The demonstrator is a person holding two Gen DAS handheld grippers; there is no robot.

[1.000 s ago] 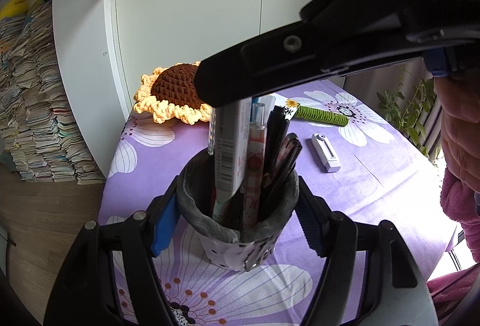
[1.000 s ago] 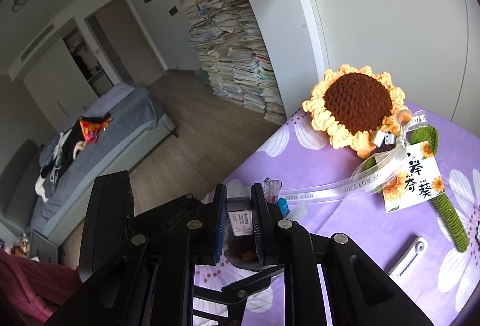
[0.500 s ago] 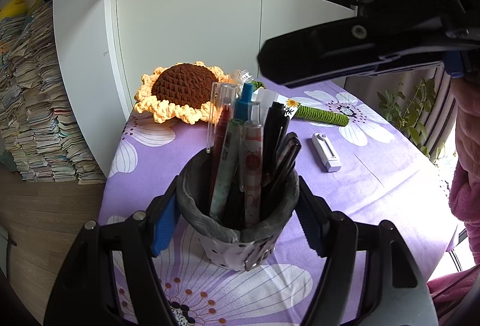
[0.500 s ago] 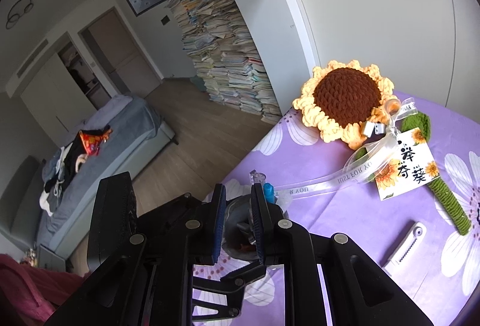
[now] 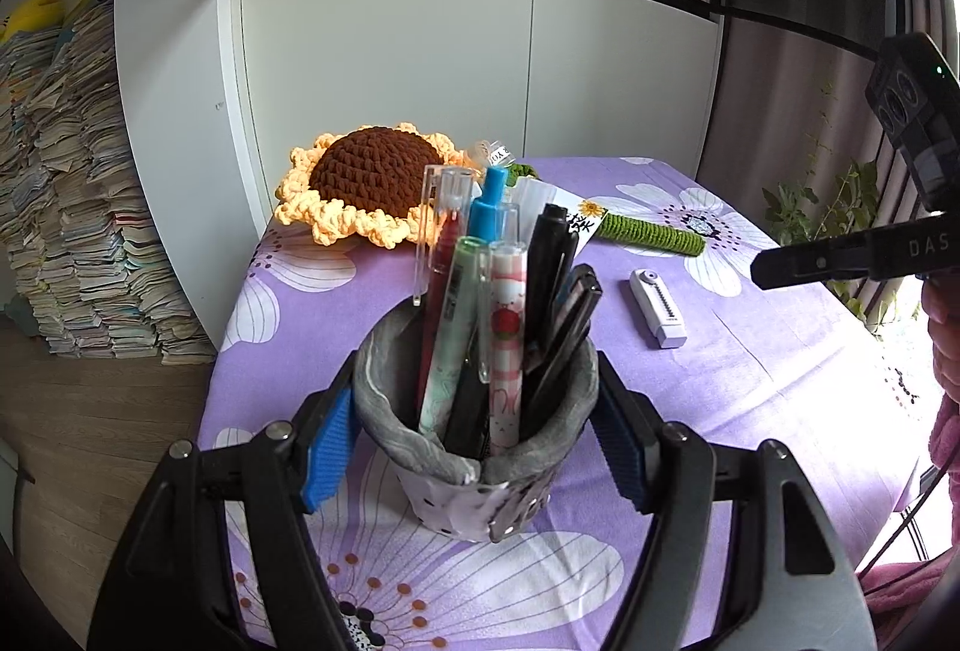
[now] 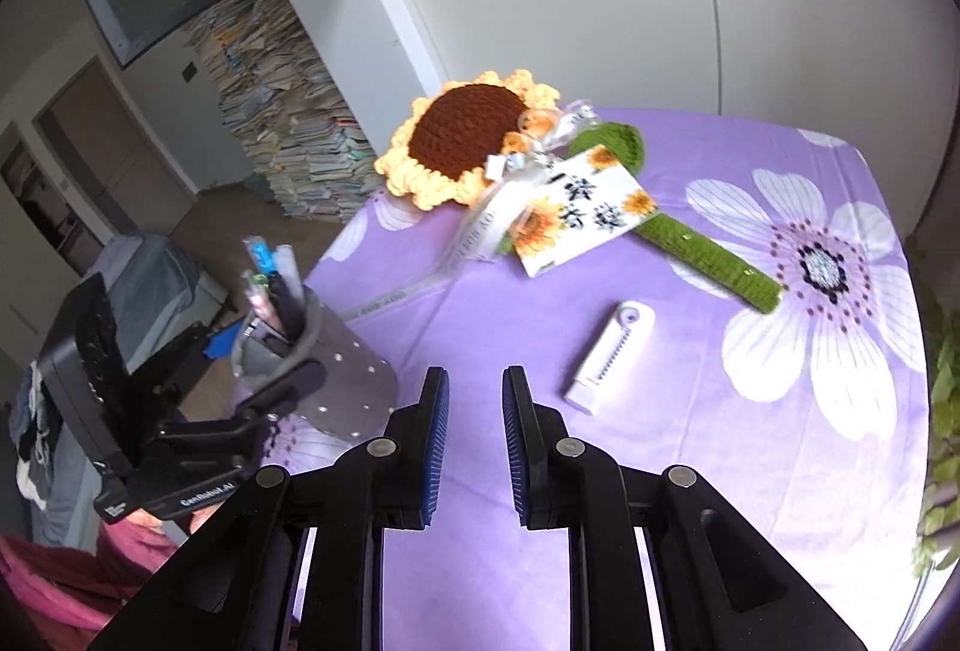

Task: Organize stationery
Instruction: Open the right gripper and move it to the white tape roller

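Note:
A grey pen holder point(image 5: 384, 399) with white dots stands on the purple flowered tablecloth point(image 5: 750, 381), full of several pens point(image 5: 504, 327). My left gripper point(image 5: 474, 441) is shut on it, a blue pad pressed to each side. The same pen holder point(image 6: 336, 381) shows at the left of the right wrist view. My right gripper point(image 6: 475, 381) hangs over the cloth to the holder's right, jaws a narrow gap apart and empty. A small white slider case point(image 6: 609, 354) lies just beyond its right finger; the same white case point(image 5: 657, 309) lies right of the holder.
A crochet sunflower point(image 6: 468, 141) with a green stem point(image 6: 708, 261) and a printed card point(image 6: 576, 213) lies at the table's far side. White cupboards stand behind. Stacked books point(image 5: 72, 231) rise from the floor at left, a plant point(image 5: 822, 207) at right.
The pen that my right gripper held over the holder now stands inside it. The right gripper has pulled away to the right and lower, toward the white case. The left gripper kept still.

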